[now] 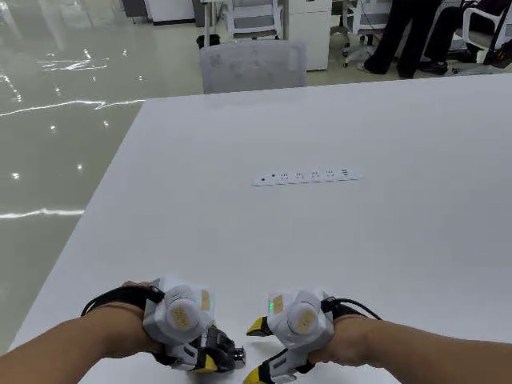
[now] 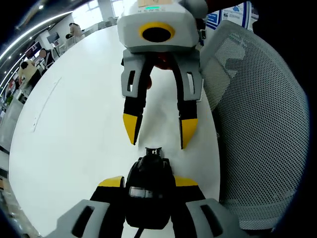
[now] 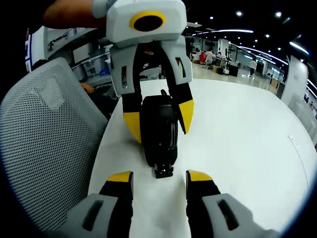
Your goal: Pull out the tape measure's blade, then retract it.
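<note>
Black tape measure (image 2: 148,193) is sitting clamped between the left gripper's (image 2: 148,181) yellow-tipped jaws, low over the near edge of the white table (image 1: 320,240), with its blade tab (image 3: 163,171) pointing at the right gripper (image 3: 159,177). That one's hanging wide open just in front of the tab, not touching it. A mesh chair (image 3: 44,148) is sitting beside the table

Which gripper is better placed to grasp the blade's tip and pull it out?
Right. The right gripper is open with the blade tip before its fingers; the left gripper holds the tape measure.
</note>
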